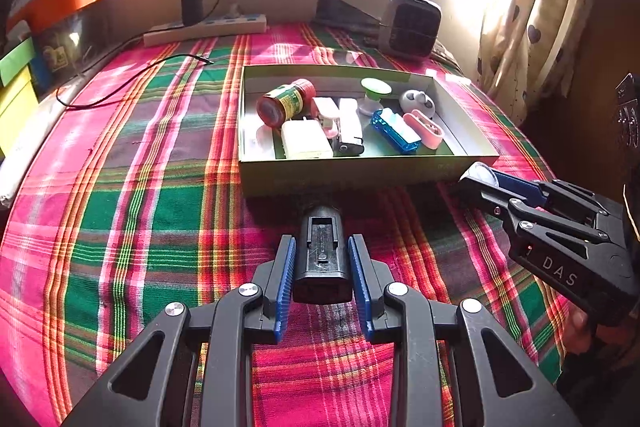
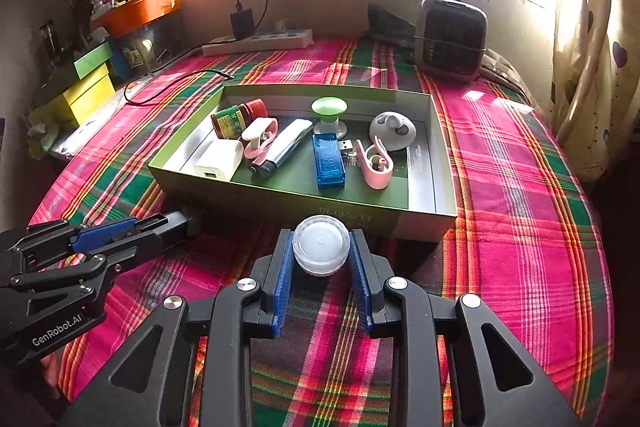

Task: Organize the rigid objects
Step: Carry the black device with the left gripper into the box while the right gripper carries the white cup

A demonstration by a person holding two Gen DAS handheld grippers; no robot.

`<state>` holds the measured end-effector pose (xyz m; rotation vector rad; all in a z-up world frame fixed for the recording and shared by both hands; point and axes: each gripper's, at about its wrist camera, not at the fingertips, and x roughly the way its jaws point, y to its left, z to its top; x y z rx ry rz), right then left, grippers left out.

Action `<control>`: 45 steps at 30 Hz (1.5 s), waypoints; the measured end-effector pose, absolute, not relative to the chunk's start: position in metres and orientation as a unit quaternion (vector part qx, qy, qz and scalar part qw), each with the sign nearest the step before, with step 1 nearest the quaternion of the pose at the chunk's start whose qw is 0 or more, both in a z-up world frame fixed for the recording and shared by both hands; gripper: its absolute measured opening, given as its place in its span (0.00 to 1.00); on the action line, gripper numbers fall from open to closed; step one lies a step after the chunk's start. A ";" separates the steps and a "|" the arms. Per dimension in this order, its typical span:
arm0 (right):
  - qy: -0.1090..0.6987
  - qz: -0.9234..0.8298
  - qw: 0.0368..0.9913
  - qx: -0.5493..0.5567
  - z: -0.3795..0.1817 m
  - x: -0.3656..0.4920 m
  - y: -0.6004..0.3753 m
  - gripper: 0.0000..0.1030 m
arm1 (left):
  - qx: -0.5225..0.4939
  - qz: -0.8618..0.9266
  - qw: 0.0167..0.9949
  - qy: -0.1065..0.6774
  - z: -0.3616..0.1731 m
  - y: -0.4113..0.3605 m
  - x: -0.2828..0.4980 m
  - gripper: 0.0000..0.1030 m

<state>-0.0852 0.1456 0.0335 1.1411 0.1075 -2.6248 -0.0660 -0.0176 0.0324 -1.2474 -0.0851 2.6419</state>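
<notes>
Left gripper (image 1: 322,259) clamps black block (image 1: 322,247); right gripper (image 2: 321,249) clamps clear jar (image 2: 320,244). Box (image 2: 424,217) lies dead ahead of both, right one nearer its wall.

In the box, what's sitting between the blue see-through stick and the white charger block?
In the right wrist view, a black-and-silver lighter and a pink clip lie between the blue USB stick and the white charger, all inside the green box.

right tool (image 2: 321,251): clamped on clear jar (image 2: 320,245), just before box (image 2: 304,205) | left tool (image 2: 132,229): gripping black block (image 2: 180,223) beside box's near-left corner | box: bottle (image 2: 236,119), charger (image 2: 219,159), blue stick (image 2: 329,161), pink clips | surface (image 2: 512,187): plaid cloth
</notes>
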 end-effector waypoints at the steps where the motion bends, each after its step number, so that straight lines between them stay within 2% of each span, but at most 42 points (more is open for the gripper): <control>1: 0.037 -0.908 0.138 0.394 0.034 -0.085 0.146 0.28 | -0.424 0.898 0.110 -0.030 0.032 -0.017 -0.065 0.25; 23: 0.031 -0.905 0.139 0.400 0.029 -0.090 0.151 0.28 | -0.448 0.888 0.103 -0.009 0.015 -0.007 -0.078 0.25; 33: 0.028 -0.911 0.138 0.388 0.043 -0.099 0.159 0.28 | -0.430 0.895 0.121 -0.014 0.044 -0.006 -0.080 0.25; 45: 0.027 -0.909 0.147 0.389 0.052 -0.129 0.159 0.28 | -0.431 0.890 0.145 -0.030 0.055 0.011 -0.122 0.25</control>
